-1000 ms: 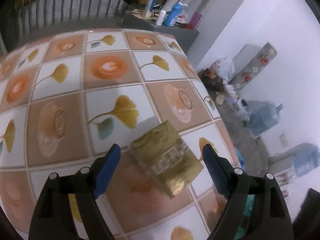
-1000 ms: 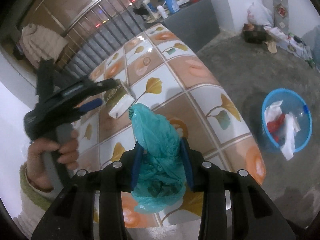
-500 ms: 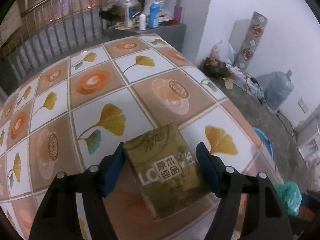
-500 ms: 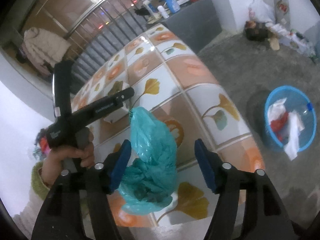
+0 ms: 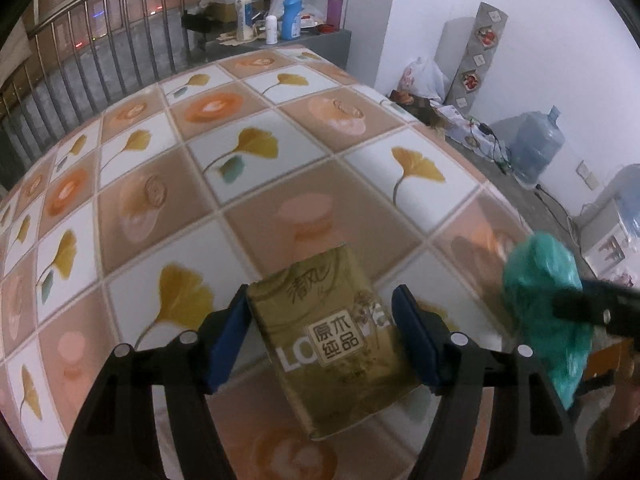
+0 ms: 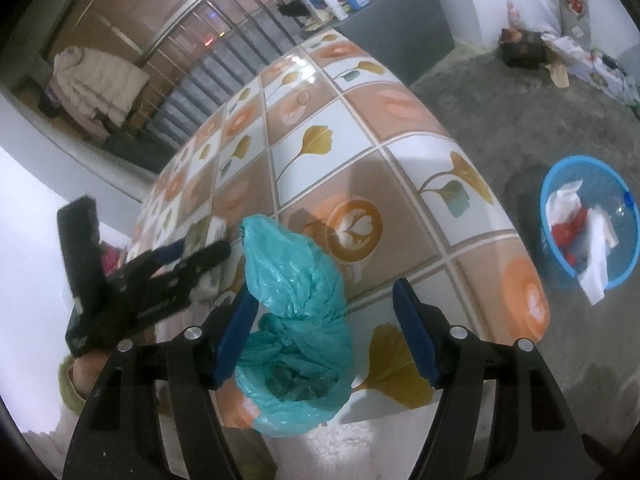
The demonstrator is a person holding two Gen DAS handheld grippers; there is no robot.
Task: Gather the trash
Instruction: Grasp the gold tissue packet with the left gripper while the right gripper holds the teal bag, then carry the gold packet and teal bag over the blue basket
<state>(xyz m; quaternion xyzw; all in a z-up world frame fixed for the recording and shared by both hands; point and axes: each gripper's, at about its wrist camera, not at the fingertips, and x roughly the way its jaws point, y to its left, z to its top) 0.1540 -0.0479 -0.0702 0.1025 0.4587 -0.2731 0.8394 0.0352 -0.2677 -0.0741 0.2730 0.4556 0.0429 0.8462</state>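
Note:
A gold tissue pack (image 5: 336,336) with printed characters sits between the blue pads of my left gripper (image 5: 320,304), which is shut on its two long sides above the tiled table (image 5: 280,208). In the right wrist view that left gripper (image 6: 200,248) shows at the left with the pack (image 6: 208,232) in it, a hand behind it. A crumpled teal plastic bag (image 6: 296,312) rests at the table's near edge between the fingers of my right gripper (image 6: 320,300). It leans on the left pad, and the right pad stands clear of it. The bag (image 5: 540,280) also shows in the left wrist view.
A blue basket (image 6: 576,160) holding white and red trash stands on the grey floor right of the table. Beyond the table are a grey stand with bottles (image 5: 292,20) and a metal railing (image 5: 100,40). Water jugs (image 5: 536,148) and clutter line the white wall.
My right gripper's jaws have spread and let go of the teal bag, which stays at the table edge. My left gripper has shut on the tissue pack and moved toward the bag.

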